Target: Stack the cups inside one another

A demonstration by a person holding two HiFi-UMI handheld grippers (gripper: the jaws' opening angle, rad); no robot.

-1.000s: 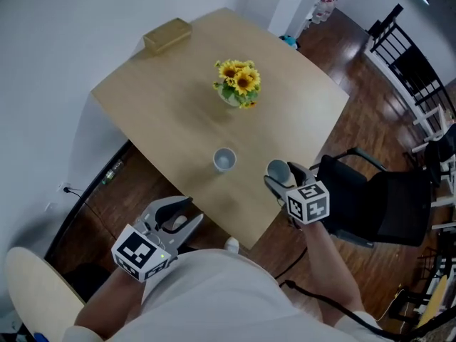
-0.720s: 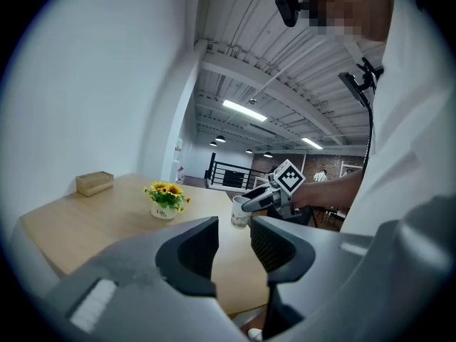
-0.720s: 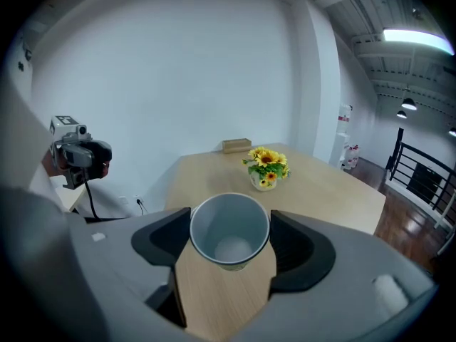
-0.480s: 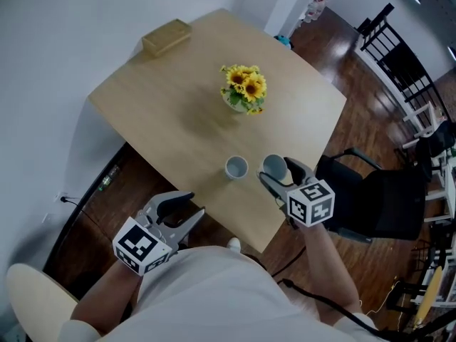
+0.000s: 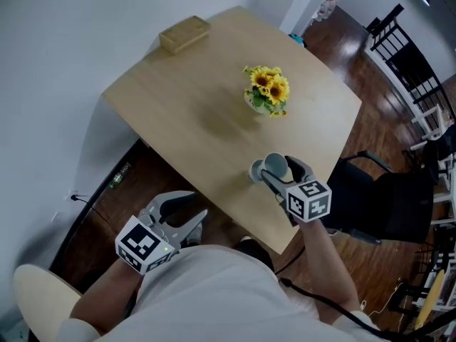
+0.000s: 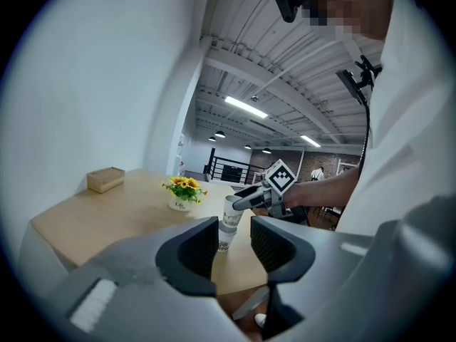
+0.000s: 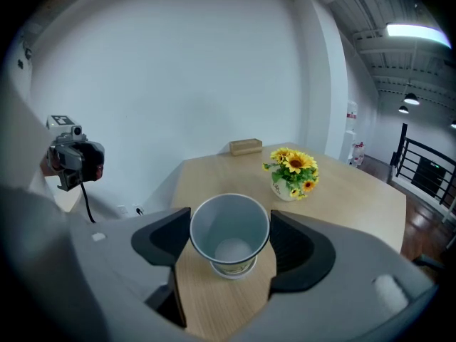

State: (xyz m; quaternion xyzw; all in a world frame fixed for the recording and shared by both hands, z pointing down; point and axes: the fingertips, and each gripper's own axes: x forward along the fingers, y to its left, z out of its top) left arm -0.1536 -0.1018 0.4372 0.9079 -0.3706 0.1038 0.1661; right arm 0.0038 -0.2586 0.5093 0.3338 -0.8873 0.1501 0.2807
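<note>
My right gripper is shut on a grey paper cup, held upright by its sides near the table's front edge. A second cup stands on the table directly under it. In the right gripper view the held cup fills the gap between the jaws, and the lower cup's rim rings its base. The left gripper view shows the held cup with its base at the mouth of the lower cup. My left gripper hangs open and empty below the table edge, over the floor.
A pot of sunflowers stands mid-table and a small wooden box lies at the far corner. The wooden table meets a white wall on the left. A black chair stands to the right on the wood floor.
My right gripper has carried its cup leftward, from beside the standing cup to directly over it, base at its mouth. The left gripper has stayed open and low.
</note>
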